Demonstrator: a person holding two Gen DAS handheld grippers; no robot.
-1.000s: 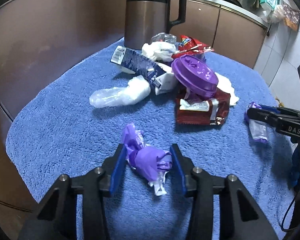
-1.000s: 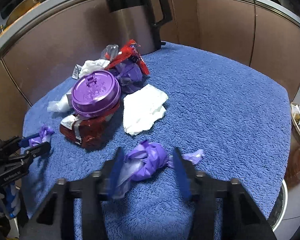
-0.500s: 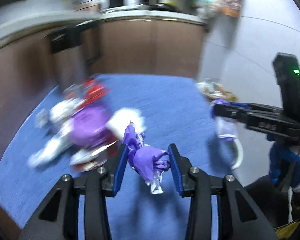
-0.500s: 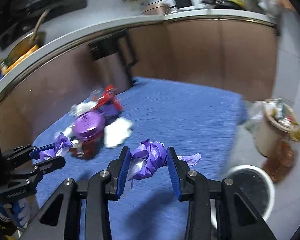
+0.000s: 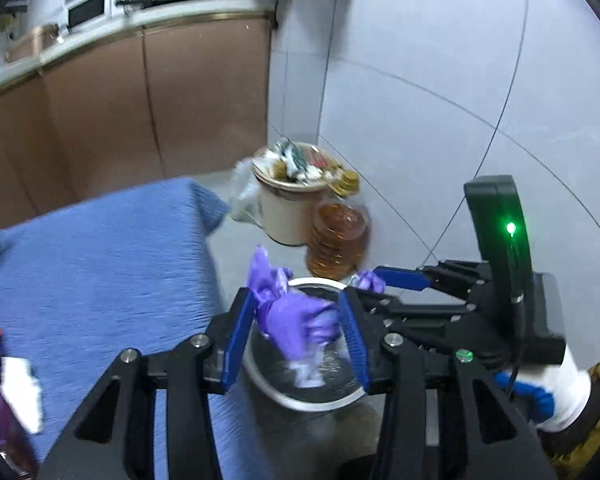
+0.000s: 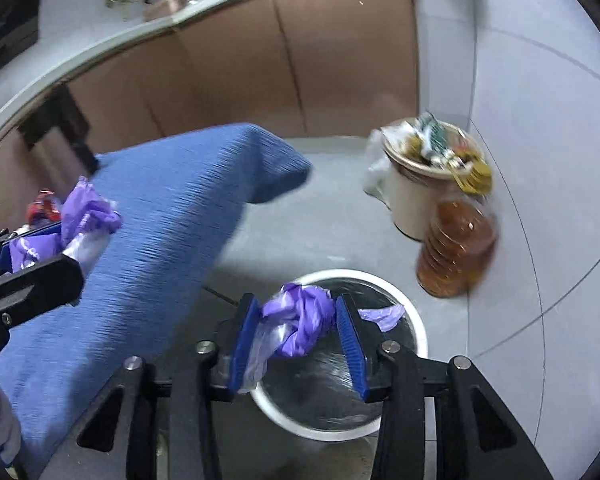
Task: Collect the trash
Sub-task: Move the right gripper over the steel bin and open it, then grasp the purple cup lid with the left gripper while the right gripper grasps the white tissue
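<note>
My left gripper [image 5: 296, 336] is shut on a crumpled purple plastic bag [image 5: 292, 320] and holds it above a white-rimmed trash bin [image 5: 300, 400] on the floor. My right gripper [image 6: 298, 330] is shut on a second purple plastic bag [image 6: 300, 324], also over the bin [image 6: 416, 320]. Each gripper shows in the other's view: the right one [image 5: 364, 280] just beyond the left, the left one [image 6: 40, 244] at the left edge with its bag [image 6: 88, 208].
The blue-towelled table [image 5: 100, 264] lies to the left, with leftover trash [image 5: 4, 392] at its near-left edge. A cream pot full of rubbish [image 6: 420, 184] and an amber oil bottle [image 6: 456, 252] stand on the tiled floor beyond the bin. Brown cabinets [image 5: 140, 112] run behind.
Both grippers have lifted their purple bags off the table and swung right, off the table's edge, to above the floor bin. The trash pile has left the middle of both views.
</note>
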